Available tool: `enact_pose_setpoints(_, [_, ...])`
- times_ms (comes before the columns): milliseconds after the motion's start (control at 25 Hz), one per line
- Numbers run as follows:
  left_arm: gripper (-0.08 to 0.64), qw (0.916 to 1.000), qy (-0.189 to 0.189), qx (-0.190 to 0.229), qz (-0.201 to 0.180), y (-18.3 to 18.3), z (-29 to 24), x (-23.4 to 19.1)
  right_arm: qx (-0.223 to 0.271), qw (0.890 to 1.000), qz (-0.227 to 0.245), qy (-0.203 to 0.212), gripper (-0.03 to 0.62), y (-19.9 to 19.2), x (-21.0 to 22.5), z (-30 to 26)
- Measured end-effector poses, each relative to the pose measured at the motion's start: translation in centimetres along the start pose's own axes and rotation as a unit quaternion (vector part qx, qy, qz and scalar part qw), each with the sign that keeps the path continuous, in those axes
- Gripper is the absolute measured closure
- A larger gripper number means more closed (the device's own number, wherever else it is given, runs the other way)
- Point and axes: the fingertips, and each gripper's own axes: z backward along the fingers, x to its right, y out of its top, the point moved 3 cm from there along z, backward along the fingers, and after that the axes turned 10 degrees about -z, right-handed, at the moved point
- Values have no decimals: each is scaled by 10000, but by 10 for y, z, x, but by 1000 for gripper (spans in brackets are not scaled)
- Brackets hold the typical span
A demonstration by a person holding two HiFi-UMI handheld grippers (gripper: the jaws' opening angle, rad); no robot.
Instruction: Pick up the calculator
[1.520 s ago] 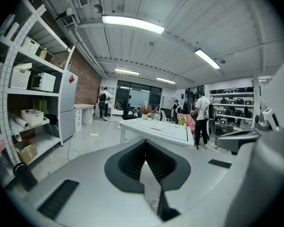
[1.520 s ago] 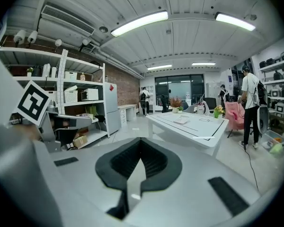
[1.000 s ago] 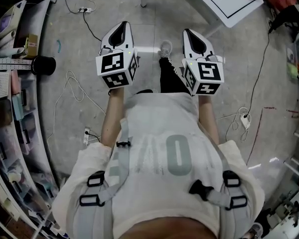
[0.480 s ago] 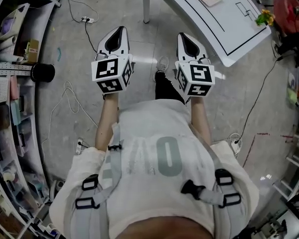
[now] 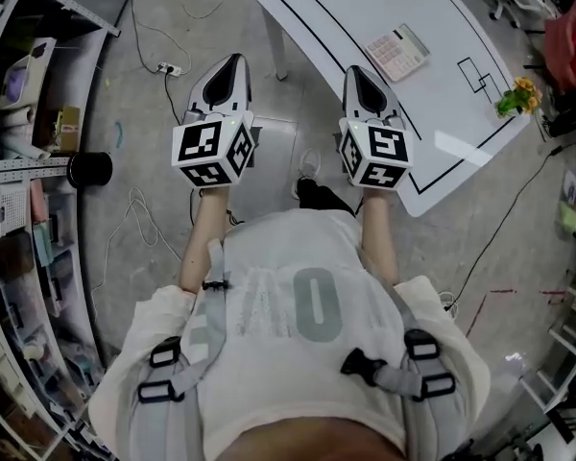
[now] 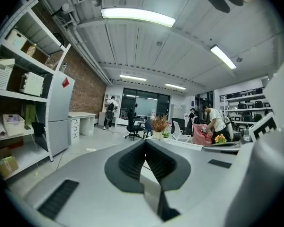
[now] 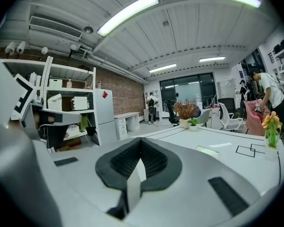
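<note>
Ahead of the closed right tongs lies the calculator; left tongs likewise closed

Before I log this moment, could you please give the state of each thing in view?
calculator: lying flat on the white table, untouched.
left gripper: shut, empty.
right gripper: shut, empty.
yellow flowers: upright on the white table.

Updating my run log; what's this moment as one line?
stage: pre-grasp | left claw: shut, empty | right claw: shut, empty | calculator: flat on white table, untouched
</note>
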Motion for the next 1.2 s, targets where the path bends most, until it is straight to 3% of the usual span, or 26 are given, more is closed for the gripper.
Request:
enact_pose_setpoints(400, [540, 9989, -379, -259, -4, 3, -134, 28, -182, 9994, -280, -126, 588, 29, 76, -84])
enact_pose_setpoints(720, [540, 9975, -578, -398, 59, 0, -172, 39, -293, 9979, -480, -329, 588, 31, 102, -98])
enact_pose_setpoints(1200, [540, 9943, -1019, -307, -63, 12, -223, 48, -187, 9966, -290, -745, 588, 53, 101, -113])
